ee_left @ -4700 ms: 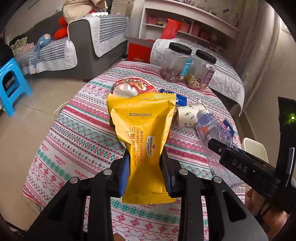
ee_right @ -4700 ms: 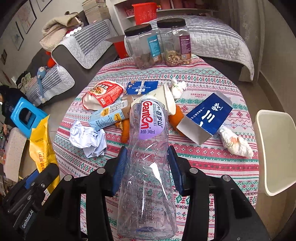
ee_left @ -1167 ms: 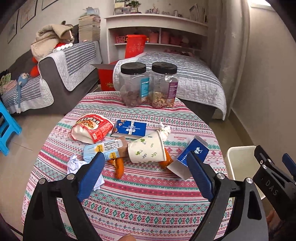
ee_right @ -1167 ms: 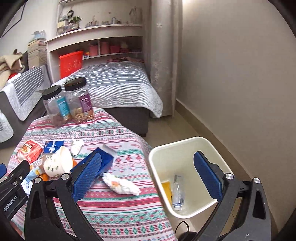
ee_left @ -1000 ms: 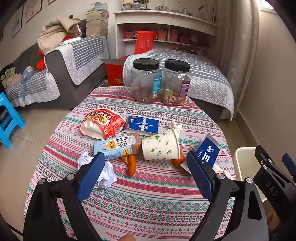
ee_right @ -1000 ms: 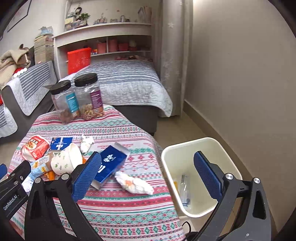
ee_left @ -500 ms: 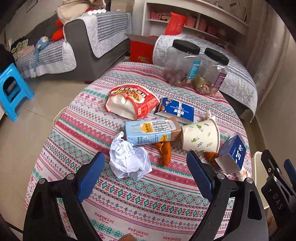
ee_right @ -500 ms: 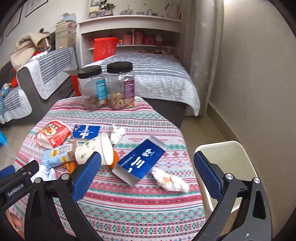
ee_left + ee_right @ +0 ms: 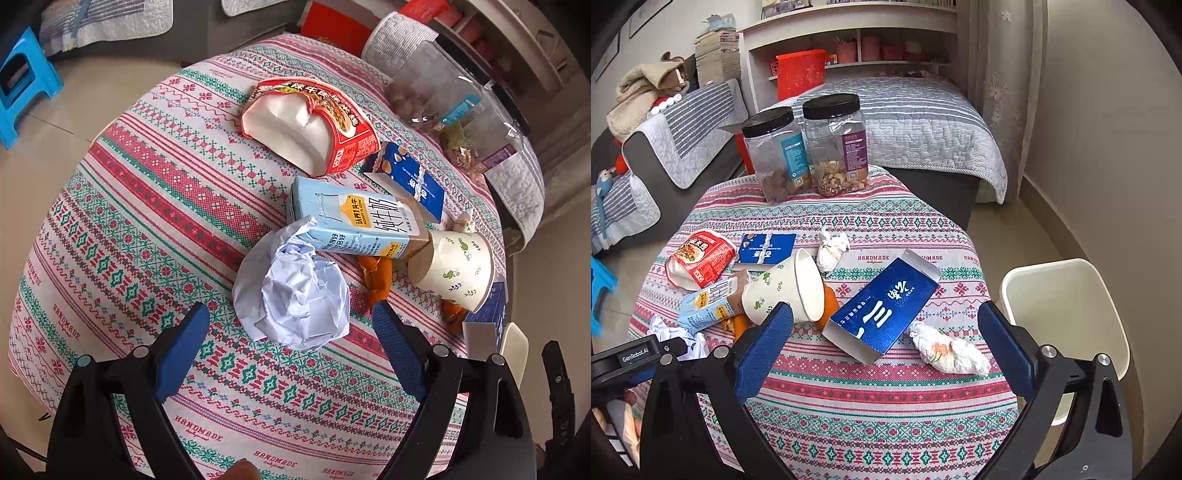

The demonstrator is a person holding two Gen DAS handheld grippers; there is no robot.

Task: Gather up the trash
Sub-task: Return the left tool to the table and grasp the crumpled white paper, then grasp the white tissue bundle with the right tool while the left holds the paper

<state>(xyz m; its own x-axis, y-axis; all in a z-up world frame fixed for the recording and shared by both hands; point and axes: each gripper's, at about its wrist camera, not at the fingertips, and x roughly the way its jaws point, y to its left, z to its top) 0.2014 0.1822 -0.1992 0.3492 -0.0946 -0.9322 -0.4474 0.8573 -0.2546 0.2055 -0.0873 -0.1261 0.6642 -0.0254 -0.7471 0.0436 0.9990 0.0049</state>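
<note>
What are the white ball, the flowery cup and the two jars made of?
White ball: thin paper, matte; sharp creases and folds show it was crumpled.
Flowery cup: looks like paper, matte, with a rolled rim and printed leaves; any inner coating cannot be told.
Two jars: clear plastic most likely, glossy; nuts show through the walls, and the lids look like black plastic.

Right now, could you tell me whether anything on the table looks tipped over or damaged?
Yes. The paper cup lies on its side against the milk carton, which also lies flat. The red noodle bowl is crushed and tipped. The blue box lies with its end flap open.
</note>
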